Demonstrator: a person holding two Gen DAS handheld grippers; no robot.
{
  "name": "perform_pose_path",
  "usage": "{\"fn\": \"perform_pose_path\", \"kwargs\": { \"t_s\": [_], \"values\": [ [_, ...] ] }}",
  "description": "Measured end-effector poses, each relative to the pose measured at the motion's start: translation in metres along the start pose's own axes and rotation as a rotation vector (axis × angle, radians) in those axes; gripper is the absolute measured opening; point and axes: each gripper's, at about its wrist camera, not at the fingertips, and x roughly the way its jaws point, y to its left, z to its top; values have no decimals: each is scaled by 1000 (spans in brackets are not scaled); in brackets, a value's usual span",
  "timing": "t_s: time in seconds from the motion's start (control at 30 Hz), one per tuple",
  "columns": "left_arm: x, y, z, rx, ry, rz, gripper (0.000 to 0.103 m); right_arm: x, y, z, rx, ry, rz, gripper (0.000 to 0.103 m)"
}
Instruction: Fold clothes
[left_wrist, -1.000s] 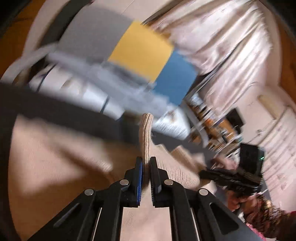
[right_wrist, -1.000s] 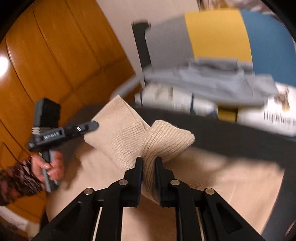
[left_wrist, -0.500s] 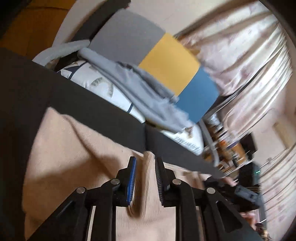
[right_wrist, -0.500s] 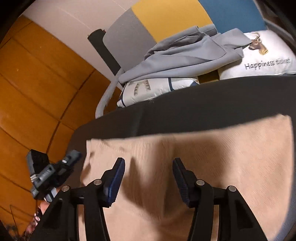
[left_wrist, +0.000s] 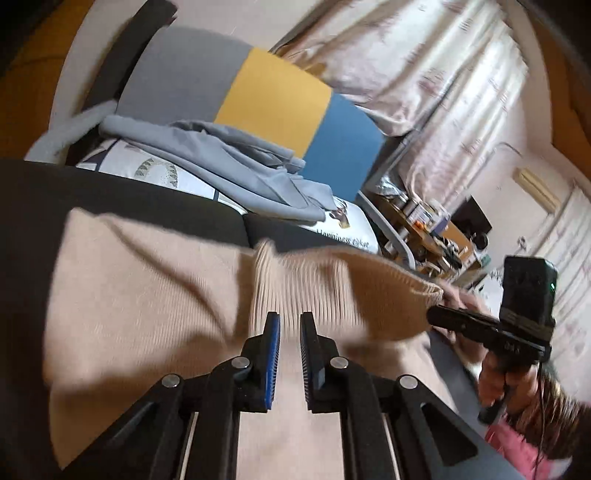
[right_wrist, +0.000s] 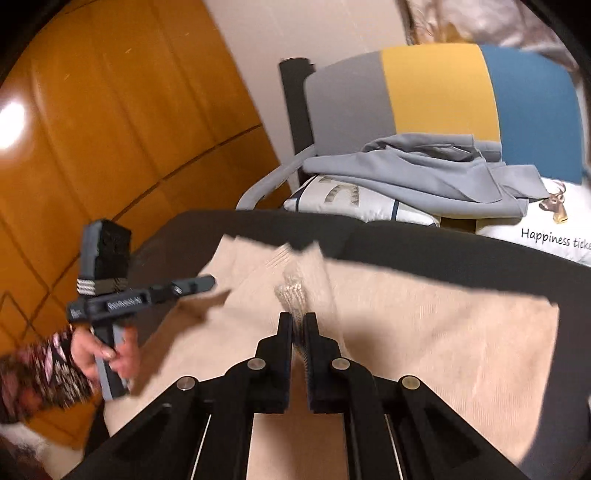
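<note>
Beige knit sweater (left_wrist: 147, 302) lies spread on a dark surface (left_wrist: 110, 192), directly under and ahead of both pairs of jaws. Right gripper (right_wrist: 298, 321): jaws pressed nearly together, pinching a ribbed fold, cuff or hem, that rises just ahead of the tips. Left gripper (left_wrist: 290, 321): jaws a narrow gap apart, nothing visibly between them; the ribbed band (left_wrist: 306, 280) sits just ahead of the tips and runs off to their right toward the other gripper. So the lifted edge's long axis runs crosswise between the two grippers, and the right one alone has it; the left is near enough to take a second hold. Judgement: the coming move turns on carrying that edge across the flat body of the sweater, which lies mostly left of the left jaws and right of the right jaws. Hard to make out: motion blur over the ribbed part, so which piece of the garment it is stays uncertain; the near hem is cut off under both grippers. Beyond the jaws, a grey garment (right_wrist: 424, 177) lies heaped on a pillow (right_wrist: 546, 218).
</note>
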Motion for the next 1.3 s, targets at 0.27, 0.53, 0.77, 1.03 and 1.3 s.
{"fn": "perform_pose_path", "kwargs": {
  "t_s": [0.27, 0.53, 0.77, 1.03, 1.3],
  "values": [
    [-13, 21, -50, -269, 15, -29, 12, 15, -17, -87, 150, 187, -20, 7],
    [-15, 25, -46, -404, -56, 61, 19, -7, -31, -70, 340, 51, -16, 44],
    [14, 23, -44, -376, 67, 80, 27, 24, -32, -68, 447, 105, -39, 55],
    [17, 6, -45, -306, 137, 139, 6, 24, -9, -47, 307, 105, -86, 7],
    [-7, 20, -64, -325, 103, 186, 2, 20, -41, -74, 400, 141, -141, 5]
  ]
}}
